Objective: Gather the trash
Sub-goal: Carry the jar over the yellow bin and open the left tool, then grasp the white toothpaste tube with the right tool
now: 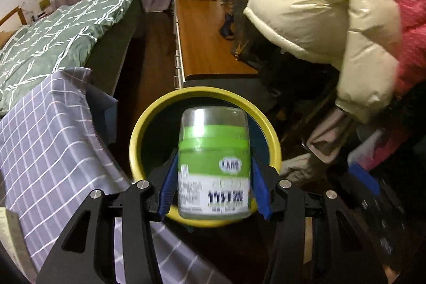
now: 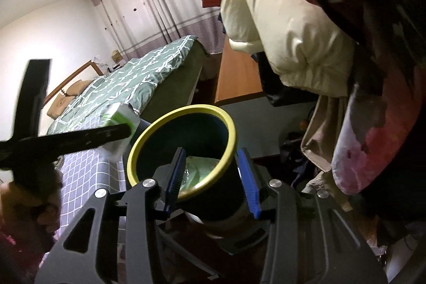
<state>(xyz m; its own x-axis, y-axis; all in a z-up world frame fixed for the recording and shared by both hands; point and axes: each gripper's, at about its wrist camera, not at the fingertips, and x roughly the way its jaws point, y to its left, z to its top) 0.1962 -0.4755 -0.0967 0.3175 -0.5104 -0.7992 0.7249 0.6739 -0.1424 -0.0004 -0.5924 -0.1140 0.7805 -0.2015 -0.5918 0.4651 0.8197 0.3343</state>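
Left gripper (image 1: 214, 175) fingers clamp green-labelled jar (image 1: 214, 167) above yellow-rimmed bin (image 1: 138, 135); right gripper (image 2: 211, 177) fingers straddle bin rim, contact unclear; next: release jar inside.

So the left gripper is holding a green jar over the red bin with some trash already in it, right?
Not quite: the bin has a yellow rim, not red, as the left wrist view shows. The rest holds: the left gripper grips the green jar above it, and the right wrist view shows trash inside.
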